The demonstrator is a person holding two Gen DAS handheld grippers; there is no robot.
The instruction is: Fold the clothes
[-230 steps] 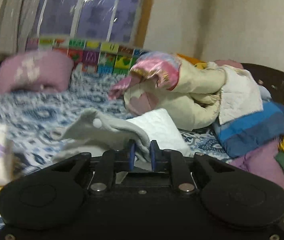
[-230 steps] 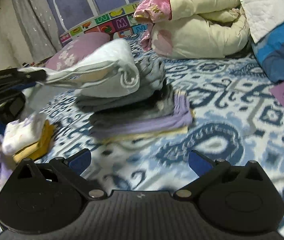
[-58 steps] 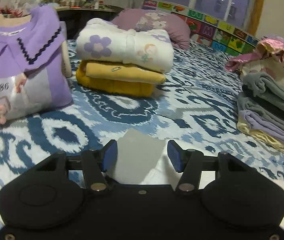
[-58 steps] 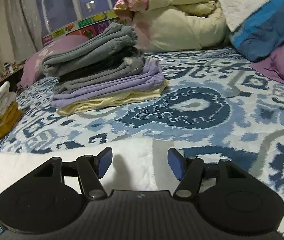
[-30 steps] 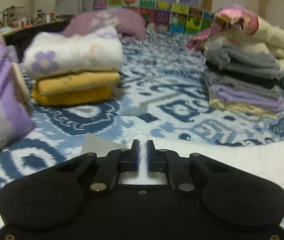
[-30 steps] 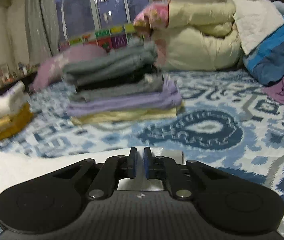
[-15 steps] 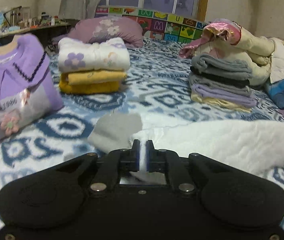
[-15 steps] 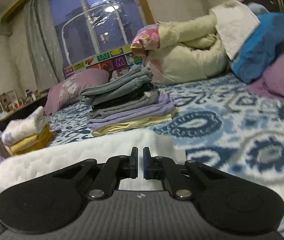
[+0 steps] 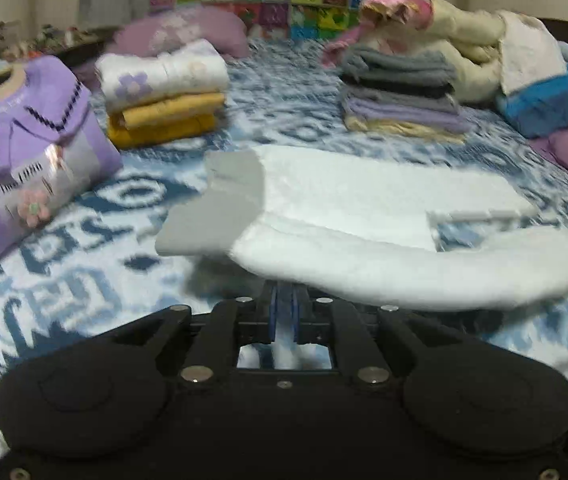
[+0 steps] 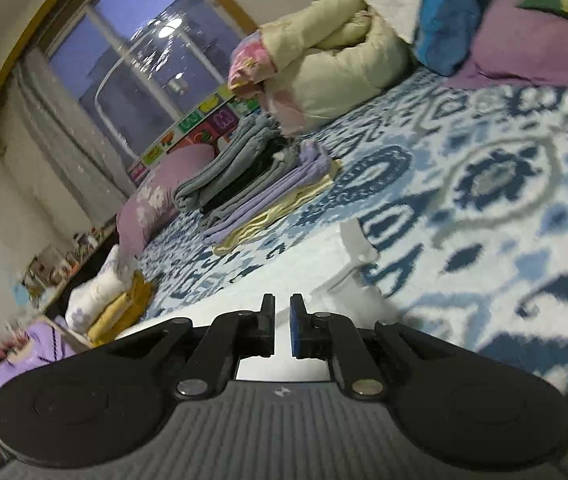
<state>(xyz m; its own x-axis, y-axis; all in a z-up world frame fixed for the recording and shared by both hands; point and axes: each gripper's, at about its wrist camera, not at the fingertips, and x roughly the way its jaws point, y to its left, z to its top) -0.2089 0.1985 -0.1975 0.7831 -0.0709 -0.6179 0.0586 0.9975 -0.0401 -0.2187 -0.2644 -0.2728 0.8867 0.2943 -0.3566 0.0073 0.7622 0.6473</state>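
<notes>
- The left tool was clenched on the white fleece garment, lifting its near edge.
- The right tool pinched the same garment, spread across the bed.
- Folded stacks sat beyond.

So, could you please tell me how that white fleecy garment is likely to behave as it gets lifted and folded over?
The white garment is probably floppy: the part held by the left tongs sags in a curve over the flat part. It seems light, since a thin pinch carries the fold. Its fleecy surface should grip rather than slip, though the frame is blurred.
</notes>
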